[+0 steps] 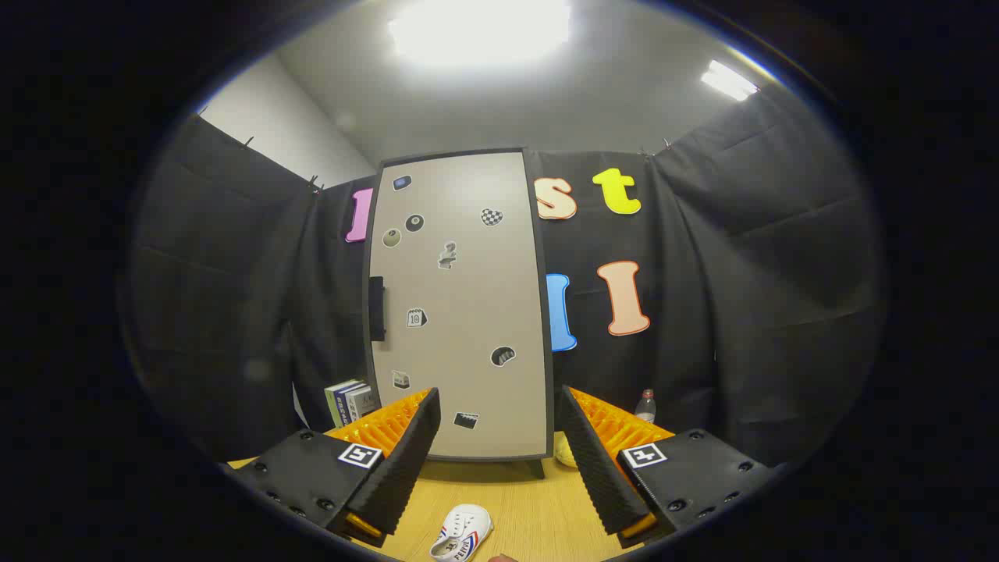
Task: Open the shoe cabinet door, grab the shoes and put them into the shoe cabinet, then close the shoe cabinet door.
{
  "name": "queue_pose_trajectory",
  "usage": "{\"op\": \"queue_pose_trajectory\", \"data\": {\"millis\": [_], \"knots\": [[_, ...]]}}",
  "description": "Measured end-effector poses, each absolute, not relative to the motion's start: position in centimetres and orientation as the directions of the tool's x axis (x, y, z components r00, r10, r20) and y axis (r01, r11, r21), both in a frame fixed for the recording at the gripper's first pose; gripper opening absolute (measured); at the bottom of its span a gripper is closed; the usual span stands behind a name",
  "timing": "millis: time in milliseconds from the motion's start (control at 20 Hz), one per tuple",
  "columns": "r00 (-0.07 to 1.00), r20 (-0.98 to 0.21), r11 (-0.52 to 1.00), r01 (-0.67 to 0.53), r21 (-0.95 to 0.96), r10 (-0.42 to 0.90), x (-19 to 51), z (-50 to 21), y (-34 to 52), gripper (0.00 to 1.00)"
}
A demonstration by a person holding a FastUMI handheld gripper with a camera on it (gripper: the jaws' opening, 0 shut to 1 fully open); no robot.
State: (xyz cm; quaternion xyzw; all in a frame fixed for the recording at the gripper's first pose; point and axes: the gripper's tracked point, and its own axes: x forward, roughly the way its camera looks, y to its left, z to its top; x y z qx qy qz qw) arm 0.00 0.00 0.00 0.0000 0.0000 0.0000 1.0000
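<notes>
Hand-held gripper (499,437) held spread, nothing pinched; shoe cabinet door (460,312) seen closed at frame centre; white shoe (462,532) lain on bench (531,499) at lower centre

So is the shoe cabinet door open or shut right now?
Shut. The beige sticker-covered cabinet door sits flat across the front, no interior showing, dark handle untouched. The open gripper is short of it, white shoe on the table.

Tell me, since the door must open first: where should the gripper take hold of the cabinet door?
Grip the dark handle on the closed cabinet door's left edge, coming straight on from the front. It stands proud as a vertical bar, so the open gripper could close across it.
</notes>
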Motion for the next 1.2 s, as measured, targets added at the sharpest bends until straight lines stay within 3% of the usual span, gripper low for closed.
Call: {"op": "queue_pose_trajectory", "data": {"millis": [950, 1200], "knots": [[0.999, -0.005, 0.999, -0.032, -0.009, 0.032, 0.0, 0.4, 0.3, 0.96], [0.999, 0.013, 0.999, -0.046, -0.003, 0.046, 3.4, 2.5, 1.9, 0.96]]}}
